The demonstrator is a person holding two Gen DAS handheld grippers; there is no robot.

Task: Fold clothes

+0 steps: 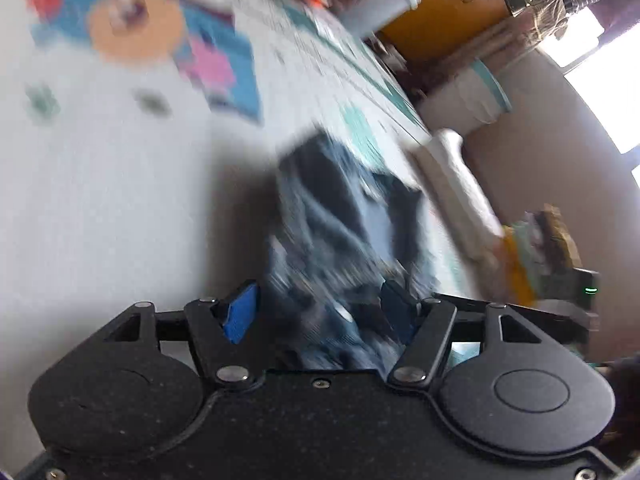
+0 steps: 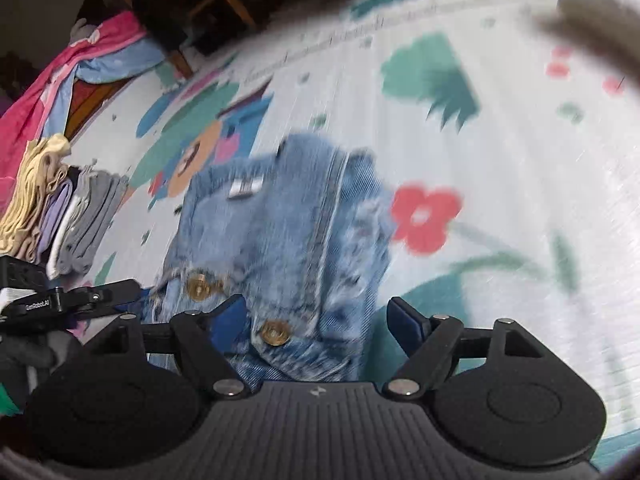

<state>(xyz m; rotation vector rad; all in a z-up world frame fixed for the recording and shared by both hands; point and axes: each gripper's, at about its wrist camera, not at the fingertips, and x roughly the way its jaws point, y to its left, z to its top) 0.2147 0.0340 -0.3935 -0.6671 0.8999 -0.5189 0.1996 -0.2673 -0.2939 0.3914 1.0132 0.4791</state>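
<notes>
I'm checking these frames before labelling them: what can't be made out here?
- Left wrist view: motion blur smears the denim garment and the sheet's print.
- Left wrist view: whether the left tongs pinch the denim; blurred.
- Right wrist view: the garment's near hem, hidden behind the right tongs.
- Right wrist view: the folded stack, cut by the left edge.

Left wrist view: close above denim garment (image 1: pixel 340 232), angled down across floral bedsheet (image 1: pixel 120 200), horizon rolled, room and bright window at right. Right wrist view: close, steeper tilt onto same garment (image 2: pixel 288 224) and sheet (image 2: pixel 500 160), folded clothes stack (image 2: pixel 68 216) at left. Shared: garment, sheet.
</notes>
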